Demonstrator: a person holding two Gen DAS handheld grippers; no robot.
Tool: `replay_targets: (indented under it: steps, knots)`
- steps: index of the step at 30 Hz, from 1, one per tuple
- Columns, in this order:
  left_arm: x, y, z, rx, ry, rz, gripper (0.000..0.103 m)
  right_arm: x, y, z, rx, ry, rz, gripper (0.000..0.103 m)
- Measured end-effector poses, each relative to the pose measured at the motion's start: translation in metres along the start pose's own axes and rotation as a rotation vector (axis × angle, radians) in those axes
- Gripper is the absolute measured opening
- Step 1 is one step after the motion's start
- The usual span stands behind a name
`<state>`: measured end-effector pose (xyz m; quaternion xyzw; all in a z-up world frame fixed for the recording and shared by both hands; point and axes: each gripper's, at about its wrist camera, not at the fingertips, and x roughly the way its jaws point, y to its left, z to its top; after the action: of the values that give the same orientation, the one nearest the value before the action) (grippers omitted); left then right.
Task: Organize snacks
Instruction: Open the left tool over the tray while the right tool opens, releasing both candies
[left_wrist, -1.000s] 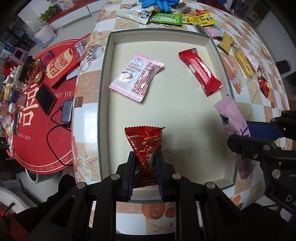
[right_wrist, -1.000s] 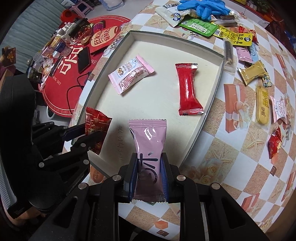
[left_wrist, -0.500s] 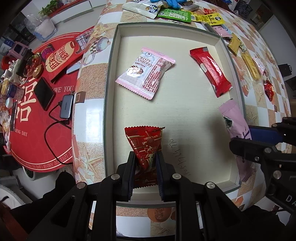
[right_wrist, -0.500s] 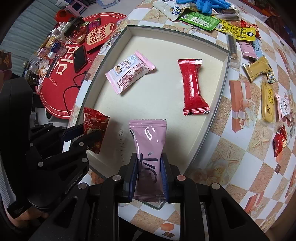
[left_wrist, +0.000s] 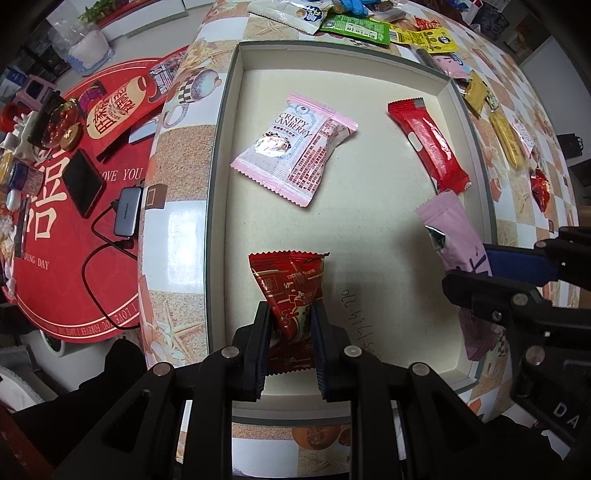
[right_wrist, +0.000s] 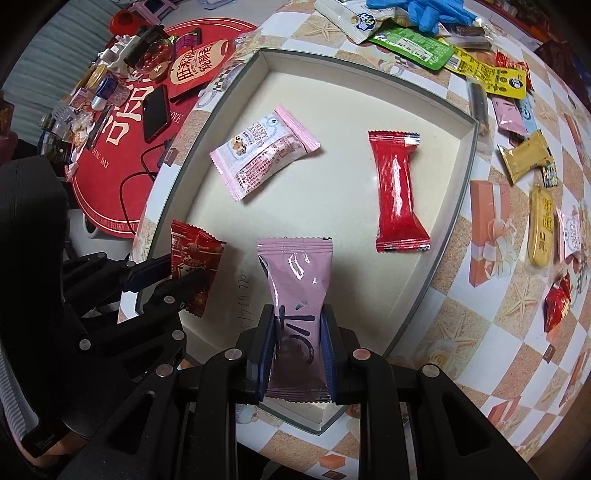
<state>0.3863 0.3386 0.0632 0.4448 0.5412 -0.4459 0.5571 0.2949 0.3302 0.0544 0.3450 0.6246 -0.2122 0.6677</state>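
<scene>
Presumably for release inside, a dark red packet (left_wrist: 291, 291) is pinched by the left gripper (left_wrist: 289, 341) over the tray (left_wrist: 218, 155)'s near end, and a pink packet (right_wrist: 295, 295) by the right gripper (right_wrist: 297, 349). Farther in, a cranberry packet (left_wrist: 295, 147) and red bar (left_wrist: 428, 142) are laid flat.

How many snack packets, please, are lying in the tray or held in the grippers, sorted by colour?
Pink: 2, the cranberry packet and the one in the right gripper.
Red: 2, the bar and the one in the left gripper.
Total: 4.
</scene>
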Motion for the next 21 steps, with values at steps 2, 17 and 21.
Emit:
replay_targets:
  steps: [2, 17, 21]
  knots:
    - [0.001, 0.002, 0.002, -0.008, 0.003, -0.008, 0.023, 0.0, 0.0, 0.002, -0.002, 0.001, -0.005, 0.025]
    - [-0.003, 0.014, 0.021, -0.06, -0.001, -0.103, 0.035, -0.015, -0.003, 0.03, 0.016, -0.053, -0.002, 0.026]
    - [-0.004, 0.017, 0.018, -0.073, -0.003, -0.109, 0.051, -0.023, -0.013, 0.025, 0.044, -0.083, -0.021, 0.072]
